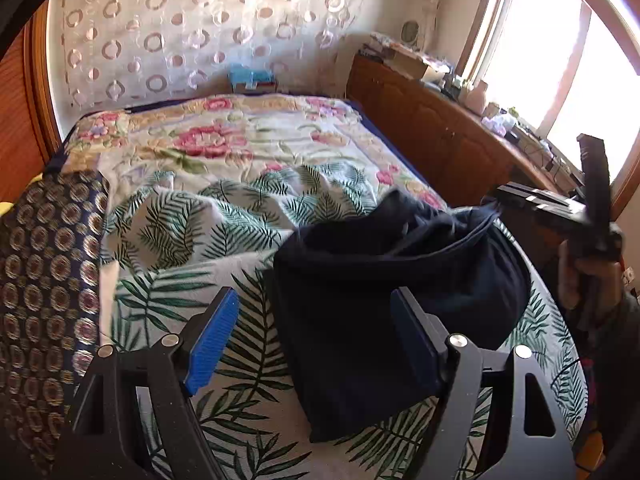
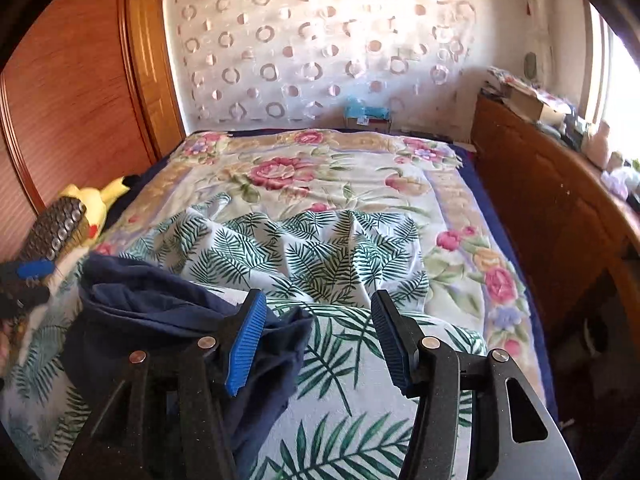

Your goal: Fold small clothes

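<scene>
Navy garment lies at one o'clock of the released left claw — right claw also released, garment at its nine o'clock.

Garment: dark navy, plain. Sheet under it: white with green palm-frond print. Blanket beyond: cream with pink roses, tan border, navy edge. Pillow, left of frame: navy with gold-ringed medallions. Plush toy: yellow. Curtain: pale, with ring and disc pattern. Left tongs and right tongs: black with blue ribbed pads.
</scene>
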